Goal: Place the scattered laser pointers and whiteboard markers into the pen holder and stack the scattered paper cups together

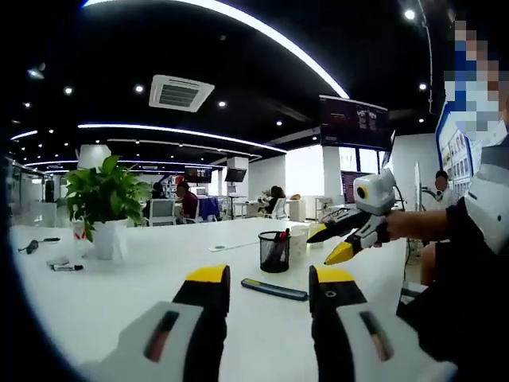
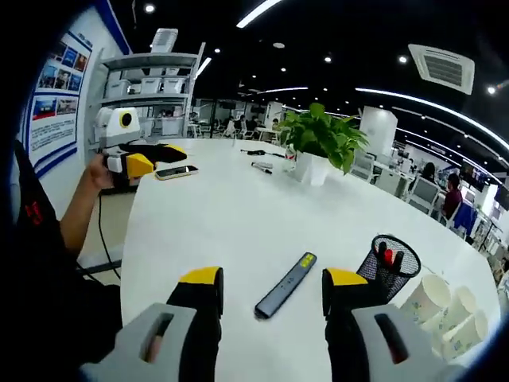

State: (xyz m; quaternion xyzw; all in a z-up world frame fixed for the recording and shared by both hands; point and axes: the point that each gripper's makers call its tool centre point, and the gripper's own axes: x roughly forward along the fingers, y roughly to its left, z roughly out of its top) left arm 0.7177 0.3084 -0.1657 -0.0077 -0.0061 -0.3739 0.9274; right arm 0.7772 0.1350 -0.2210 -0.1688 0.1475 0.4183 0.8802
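Note:
A dark laser pointer (image 1: 274, 289) lies flat on the white table (image 1: 159, 278), just beyond my open left gripper (image 1: 271, 276). Behind it stands a black mesh pen holder (image 1: 274, 251) with a paper cup (image 1: 300, 239) at its back. My right gripper (image 1: 328, 243) comes in from the right, held in a hand, jaws apart. In the right gripper view the same laser pointer (image 2: 285, 285) lies between the tips of my open right gripper (image 2: 273, 280). The pen holder (image 2: 390, 267) contains a red marker, and three paper cups (image 2: 445, 306) lie beside it. My left gripper (image 2: 155, 157) hovers far left.
A potted plant (image 1: 103, 203) in a white pot stands mid-table, with loose markers (image 1: 65, 267) near it. A phone (image 2: 176, 172) lies close to the table edge (image 2: 131, 239). A person's arm (image 2: 79, 207) and cable sit at the left. People sit at desks behind.

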